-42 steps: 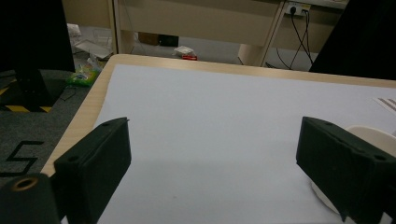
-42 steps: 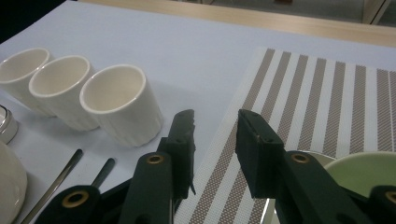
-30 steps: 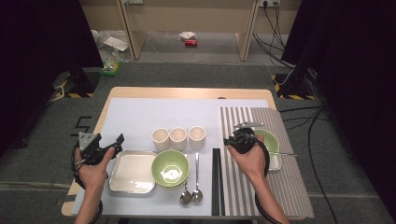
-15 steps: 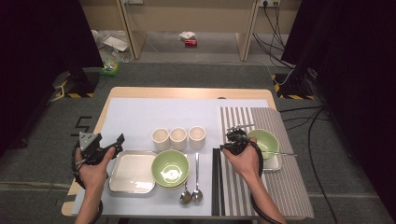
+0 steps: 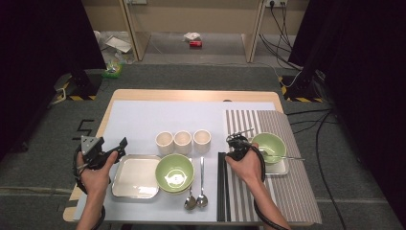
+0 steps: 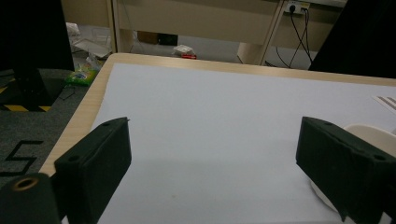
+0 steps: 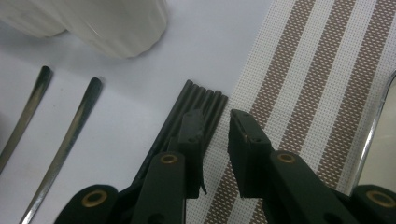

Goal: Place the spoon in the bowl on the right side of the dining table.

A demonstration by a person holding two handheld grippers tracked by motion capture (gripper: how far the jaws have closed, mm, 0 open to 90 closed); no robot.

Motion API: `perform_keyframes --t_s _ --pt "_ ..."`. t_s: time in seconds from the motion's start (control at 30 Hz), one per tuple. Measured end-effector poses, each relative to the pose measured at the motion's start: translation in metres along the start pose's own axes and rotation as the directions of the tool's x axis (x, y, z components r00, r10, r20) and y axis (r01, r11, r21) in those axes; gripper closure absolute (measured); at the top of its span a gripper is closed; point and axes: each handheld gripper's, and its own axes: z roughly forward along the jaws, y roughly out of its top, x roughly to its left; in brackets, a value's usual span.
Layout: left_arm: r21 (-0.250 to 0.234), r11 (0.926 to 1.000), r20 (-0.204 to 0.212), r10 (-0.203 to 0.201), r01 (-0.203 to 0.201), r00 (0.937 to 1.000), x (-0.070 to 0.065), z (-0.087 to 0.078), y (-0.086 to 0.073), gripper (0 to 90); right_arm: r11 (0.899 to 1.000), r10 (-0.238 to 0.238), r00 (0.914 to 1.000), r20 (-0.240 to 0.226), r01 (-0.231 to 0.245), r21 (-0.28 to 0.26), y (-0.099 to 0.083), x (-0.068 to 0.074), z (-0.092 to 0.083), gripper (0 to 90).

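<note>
My right gripper (image 7: pixel 215 140) jaws have been closing, still slightly apart over the black chopsticks (image 7: pixel 187 116) at the striped mat (image 7: pixel 299 93) edge; risk: pinching one stick, scattering the rest.

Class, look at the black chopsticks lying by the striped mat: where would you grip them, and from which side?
Grip the black chopsticks near their far ends, from above, jaws straddling the outermost sticks: they lie flat, bunched side by side. The right gripper already hangs there, narrowed.
</note>
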Motion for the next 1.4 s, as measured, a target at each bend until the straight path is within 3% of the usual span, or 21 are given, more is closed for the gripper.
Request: perform_keyframes --t_s 0.7,0.87,1.03,1.23,1.4 --pt "0.001 1.0000 -0.002 0.001 -0.001 1.0000 0.001 -0.001 0.000 9.3 0.998 -0.042 0.9979 0.049 0.040 0.043 0.000 0.003 0.006 81.9" --pt "0.001 1.0000 -0.002 0.000 0.000 1.0000 0.000 0.000 0.000 9.4 0.999 -0.025 0.9984 0.051 0.022 0.050 0.000 0.000 0.005 84.2" --pt "0.001 1.0000 -0.003 0.001 -0.001 1.0000 0.001 -0.001 0.000 9.4 0.998 0.030 0.9985 0.045 -0.032 0.046 0.001 -0.002 0.005 86.1" --pt "0.001 1.0000 -0.003 0.002 -0.002 1.0000 0.001 -0.001 0.000 9.5 0.995 0.089 0.9930 0.078 -0.091 0.030 0.003 -0.007 0.004 86.4" --pt "0.001 1.0000 -0.003 0.001 -0.001 1.0000 0.001 0.000 0.000 9.6 0.997 0.065 0.9935 0.093 -0.068 0.030 0.004 -0.010 0.004 81.6"
